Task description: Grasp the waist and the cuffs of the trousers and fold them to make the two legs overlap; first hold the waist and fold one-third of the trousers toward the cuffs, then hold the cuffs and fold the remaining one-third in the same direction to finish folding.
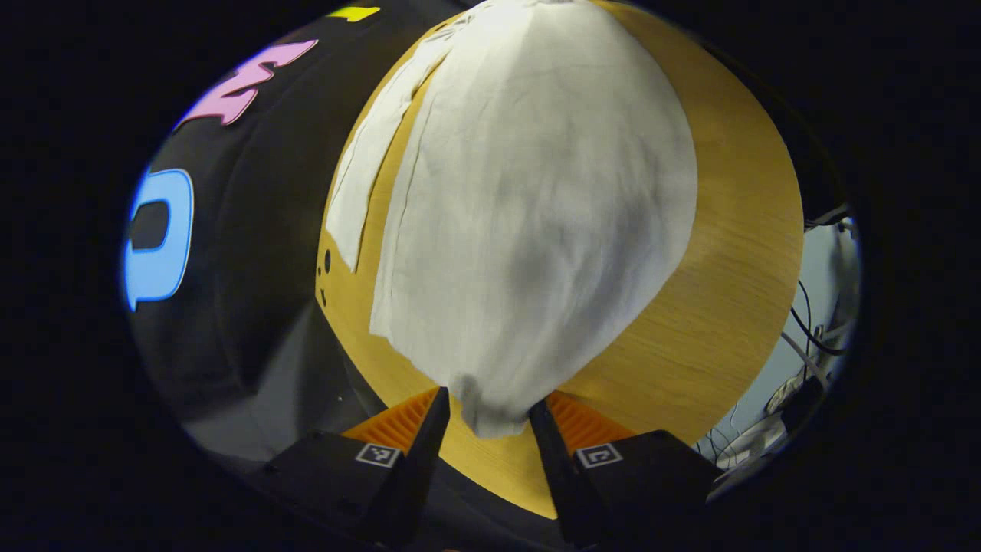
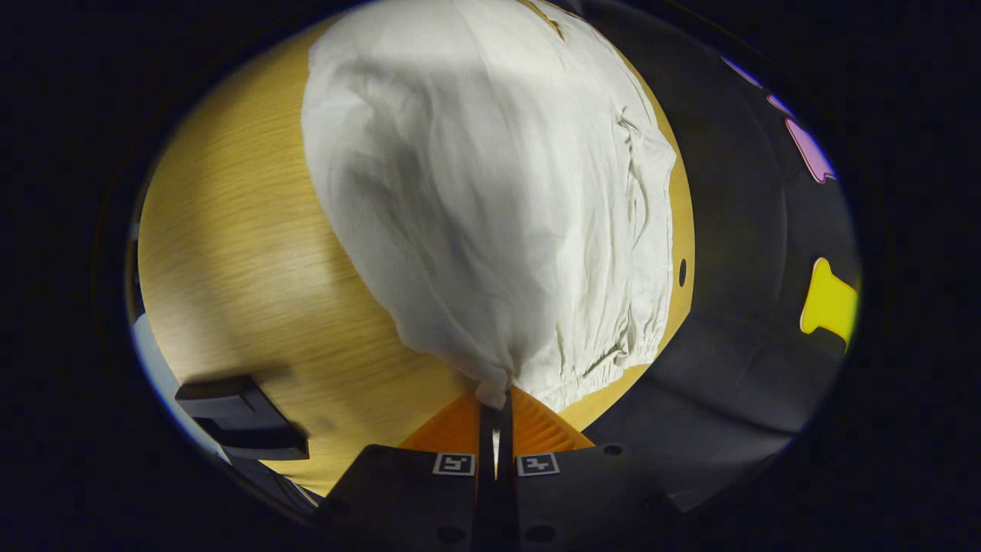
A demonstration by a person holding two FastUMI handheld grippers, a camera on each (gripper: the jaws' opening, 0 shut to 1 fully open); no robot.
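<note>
White trousers on wooden table. Left gripper fingers apart, cuff end between them. Right gripper clamped on waist. No readable writing; 2 square markers per gripper.

A light wooden surface with fine straight grain carries a pair of white, wrinkled cloth trousers, spread across most of it. A small dark hole pierces the wood near its far edge, just beside the gathered waistband.
</note>
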